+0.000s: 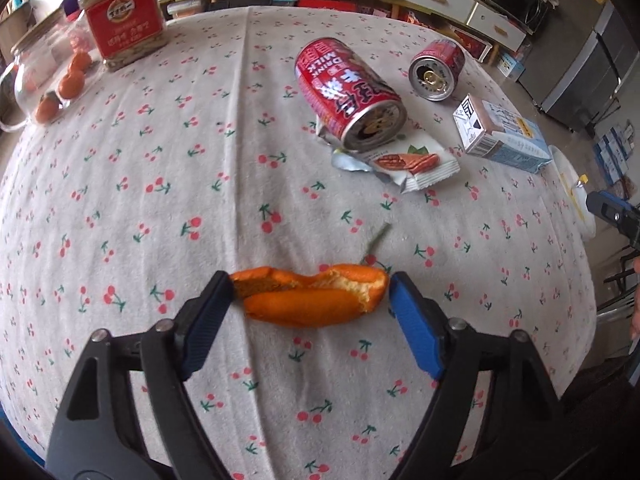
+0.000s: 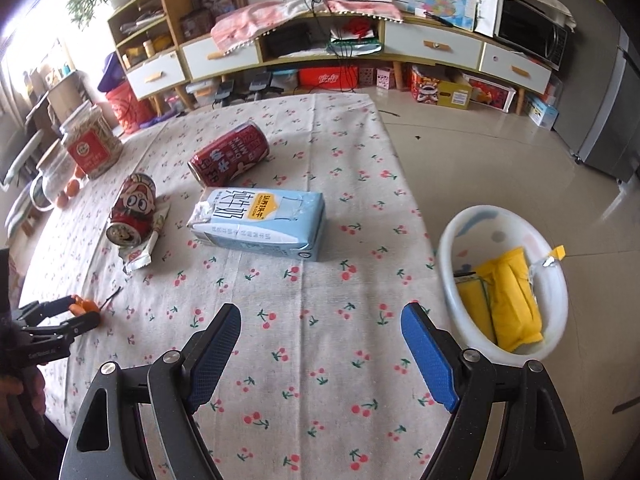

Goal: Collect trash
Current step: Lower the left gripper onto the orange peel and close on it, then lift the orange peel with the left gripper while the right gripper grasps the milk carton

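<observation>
An orange peel [image 1: 312,296] lies on the cherry-print tablecloth [image 1: 160,200] between the fingers of my left gripper [image 1: 311,292]. The jaws are open and straddle the peel, with the left finger touching its end. The peel also shows small in the right wrist view [image 2: 86,304] by the left gripper [image 2: 76,312]. My right gripper [image 2: 320,320] is open and empty above the cloth. Two red cans [image 1: 348,96] [image 1: 438,68], a torn snack wrapper [image 1: 408,164] and a blue milk carton [image 2: 260,220] lie on the table.
A white bin [image 2: 448,248] holding yellow packaging [image 2: 508,300] stands on the floor off the table's right edge. A red-labelled jar [image 1: 124,16], a glass jar [image 1: 32,68] and small oranges [image 1: 72,80] stand at the far left. A cabinet [image 2: 320,52] runs behind.
</observation>
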Demonstrator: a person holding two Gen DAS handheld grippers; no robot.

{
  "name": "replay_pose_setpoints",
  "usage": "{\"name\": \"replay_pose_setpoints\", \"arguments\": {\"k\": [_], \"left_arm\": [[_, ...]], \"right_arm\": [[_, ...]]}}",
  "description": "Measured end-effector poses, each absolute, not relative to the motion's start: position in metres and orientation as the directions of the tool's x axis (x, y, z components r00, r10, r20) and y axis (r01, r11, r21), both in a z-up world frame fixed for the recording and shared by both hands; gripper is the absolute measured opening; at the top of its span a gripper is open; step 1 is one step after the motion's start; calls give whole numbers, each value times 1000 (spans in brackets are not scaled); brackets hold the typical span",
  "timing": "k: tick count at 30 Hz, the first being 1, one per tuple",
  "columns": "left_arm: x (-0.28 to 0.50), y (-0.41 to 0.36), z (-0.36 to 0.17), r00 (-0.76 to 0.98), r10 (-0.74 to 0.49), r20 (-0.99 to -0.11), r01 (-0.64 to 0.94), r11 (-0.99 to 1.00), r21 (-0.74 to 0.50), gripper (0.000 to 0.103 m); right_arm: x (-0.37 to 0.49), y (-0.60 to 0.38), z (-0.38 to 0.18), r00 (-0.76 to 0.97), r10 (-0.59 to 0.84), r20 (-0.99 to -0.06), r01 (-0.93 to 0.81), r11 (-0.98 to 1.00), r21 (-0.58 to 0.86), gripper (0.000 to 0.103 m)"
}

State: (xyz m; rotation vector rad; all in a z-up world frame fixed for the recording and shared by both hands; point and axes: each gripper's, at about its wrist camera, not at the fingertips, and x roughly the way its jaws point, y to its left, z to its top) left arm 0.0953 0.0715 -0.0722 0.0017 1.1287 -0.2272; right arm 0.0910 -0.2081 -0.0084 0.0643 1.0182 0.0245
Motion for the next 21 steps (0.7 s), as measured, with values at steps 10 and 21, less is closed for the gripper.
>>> {"name": "replay_pose_setpoints", "arguments": {"k": [10, 21], "left_arm": [[97, 63, -64, 436, -186, -881, 251, 965, -80, 48], [101, 84, -47, 446, -244, -861, 209, 964, -165, 32]], "right_arm": [[112, -192, -14, 508, 47, -860, -16, 999, 45, 84], [149, -161, -6, 529, 28, -848, -160, 985, -67, 84]]}}
